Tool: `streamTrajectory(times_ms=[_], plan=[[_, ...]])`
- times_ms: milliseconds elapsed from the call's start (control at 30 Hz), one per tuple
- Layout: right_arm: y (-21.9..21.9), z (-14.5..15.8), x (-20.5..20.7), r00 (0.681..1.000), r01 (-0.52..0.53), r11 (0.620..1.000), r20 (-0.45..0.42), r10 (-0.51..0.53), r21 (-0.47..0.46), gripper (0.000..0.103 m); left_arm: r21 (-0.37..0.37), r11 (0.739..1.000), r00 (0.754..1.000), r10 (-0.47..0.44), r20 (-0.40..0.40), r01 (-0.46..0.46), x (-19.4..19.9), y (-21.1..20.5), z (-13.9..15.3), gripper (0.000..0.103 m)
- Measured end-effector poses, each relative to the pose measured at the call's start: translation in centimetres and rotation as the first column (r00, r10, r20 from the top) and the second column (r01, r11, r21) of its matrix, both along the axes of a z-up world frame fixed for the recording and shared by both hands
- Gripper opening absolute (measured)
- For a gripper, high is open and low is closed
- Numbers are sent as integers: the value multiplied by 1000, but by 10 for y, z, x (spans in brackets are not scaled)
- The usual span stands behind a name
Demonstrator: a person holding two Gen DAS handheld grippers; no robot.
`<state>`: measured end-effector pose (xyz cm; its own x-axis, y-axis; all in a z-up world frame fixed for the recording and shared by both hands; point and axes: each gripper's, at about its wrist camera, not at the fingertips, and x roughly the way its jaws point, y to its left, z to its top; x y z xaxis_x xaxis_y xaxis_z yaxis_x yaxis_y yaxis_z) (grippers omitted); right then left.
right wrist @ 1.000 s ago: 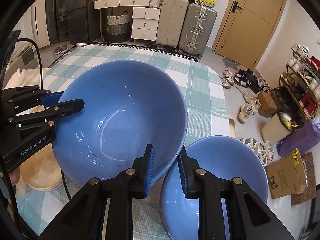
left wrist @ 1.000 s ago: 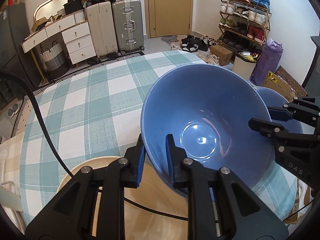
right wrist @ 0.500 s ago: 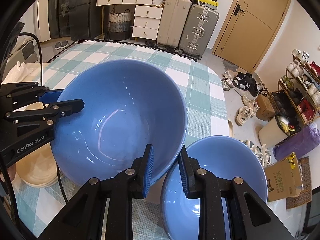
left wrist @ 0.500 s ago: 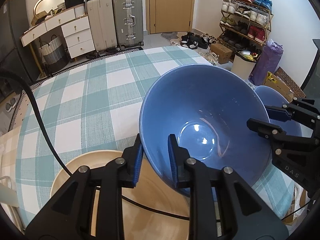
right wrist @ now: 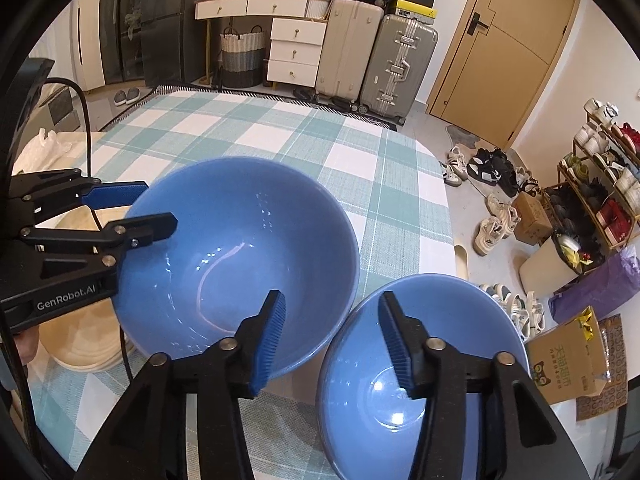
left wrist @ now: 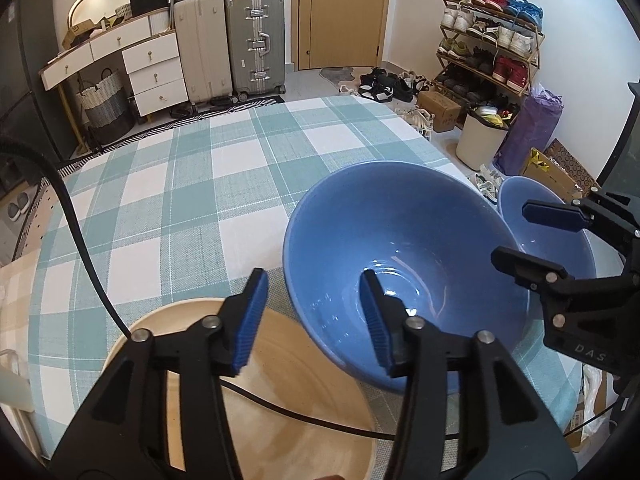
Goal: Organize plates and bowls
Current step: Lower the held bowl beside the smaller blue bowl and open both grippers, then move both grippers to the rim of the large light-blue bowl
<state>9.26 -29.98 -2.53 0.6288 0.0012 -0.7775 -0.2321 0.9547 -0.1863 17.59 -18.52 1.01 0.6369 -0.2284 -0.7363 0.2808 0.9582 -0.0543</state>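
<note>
Two tools opening, left tool and right tool, pads clear of large blue bowl rim between them, bowl resting on checked surface, touching smaller blue bowl.

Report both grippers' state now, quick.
Left gripper: jaws opening, straddling the large blue bowl rim, gripping nothing.
Right gripper: jaws opening, same bowl's rim between them.

Two blue bowls on checked tablecloth
</note>
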Motion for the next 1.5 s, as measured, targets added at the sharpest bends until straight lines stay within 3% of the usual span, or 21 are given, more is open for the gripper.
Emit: streamTrajectory(times_ms=[133, 367, 467, 733, 1500], plan=[[0, 6, -6, 1000, -5, 1000, 21, 4, 23, 79, -29, 1000, 1000, 4, 10, -4, -7, 5, 7, 73], [-3, 17, -11, 1000, -1, 996, 25, -1, 90, 85, -64, 998, 1000, 8, 28, -6, -18, 10, 19, 82], [-5, 20, -12, 999, 14, 995, 35, -18, 102, 92, -68, 998, 999, 7, 39, -4, -24, 10, 24, 100], [-16, 30, -22, 997, 43, 986, 58, -53, 162, 100, -68, 998, 999, 14, 51, -10, -40, 8, 36, 101], [-95, 42, -72, 971, 191, 942, 86, -222, 274, 101, -108, 990, 996, -93, 17, 94, -93, -48, 49, 100]])
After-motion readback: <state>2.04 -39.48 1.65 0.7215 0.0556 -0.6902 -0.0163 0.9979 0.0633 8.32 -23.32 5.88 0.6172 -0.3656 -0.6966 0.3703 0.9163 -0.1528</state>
